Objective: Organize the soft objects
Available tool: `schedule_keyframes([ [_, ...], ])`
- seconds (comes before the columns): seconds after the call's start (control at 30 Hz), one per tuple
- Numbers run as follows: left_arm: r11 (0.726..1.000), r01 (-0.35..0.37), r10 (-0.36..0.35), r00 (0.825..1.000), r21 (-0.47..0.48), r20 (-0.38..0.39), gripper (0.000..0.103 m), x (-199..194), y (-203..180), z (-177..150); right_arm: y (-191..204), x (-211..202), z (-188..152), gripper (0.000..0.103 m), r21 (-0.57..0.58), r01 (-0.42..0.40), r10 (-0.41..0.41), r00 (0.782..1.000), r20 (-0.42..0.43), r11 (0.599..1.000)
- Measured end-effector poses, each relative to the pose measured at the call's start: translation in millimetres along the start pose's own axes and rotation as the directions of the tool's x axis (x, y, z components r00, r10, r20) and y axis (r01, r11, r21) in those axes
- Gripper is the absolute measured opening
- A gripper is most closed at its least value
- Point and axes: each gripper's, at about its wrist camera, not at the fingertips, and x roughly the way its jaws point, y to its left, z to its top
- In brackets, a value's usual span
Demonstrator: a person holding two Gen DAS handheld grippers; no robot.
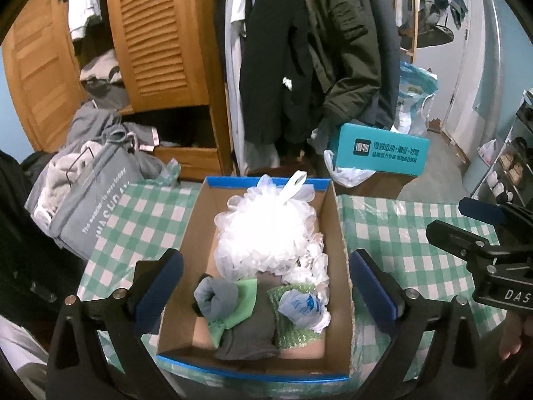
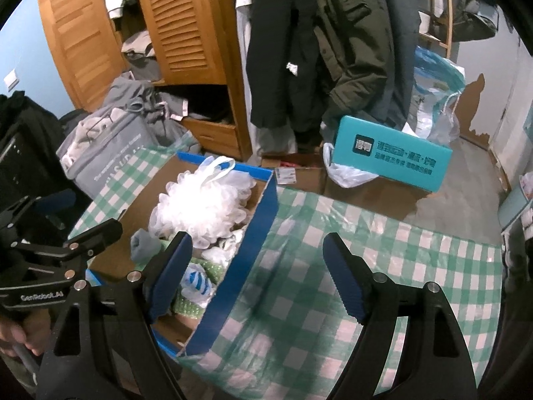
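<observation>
Cardboard box (image 1: 341, 230) on the checked counter (image 1: 399, 233) holds bath pouf (image 1: 266, 226), rolled sock (image 1: 213, 296), cloths, plastic bags; task seems nearly done. Both grippers' jaws released, empty.

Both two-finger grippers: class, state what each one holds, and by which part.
Nothing is held. The left gripper is open above the blue-rimmed cardboard box; the right gripper is open over the green checked tablecloth.

White mesh bath pouf (image 1: 266, 223), grey rolled sock (image 1: 215, 296), crumpled plastic bag (image 1: 301, 306), inside open cardboard box (image 1: 186, 233)
</observation>
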Motion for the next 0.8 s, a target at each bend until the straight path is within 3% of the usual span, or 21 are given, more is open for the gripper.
schedule_keyframes([
  [0.13,0.999,-0.031,0.031,0.999,0.019,0.018,0.101,2.4,-6.3,-0.8,-3.2,0.1,-1.7,0.080,-0.003,0.008,-0.008,1.000,-0.001,1.000],
  [0.8,1.000,-0.007,0.007,1.000,0.031,-0.003,0.101,4.4,-17.5,-1.2,-13.1,-1.2,-7.6,0.080,0.007,0.009,-0.008,1.000,-0.002,1.000],
])
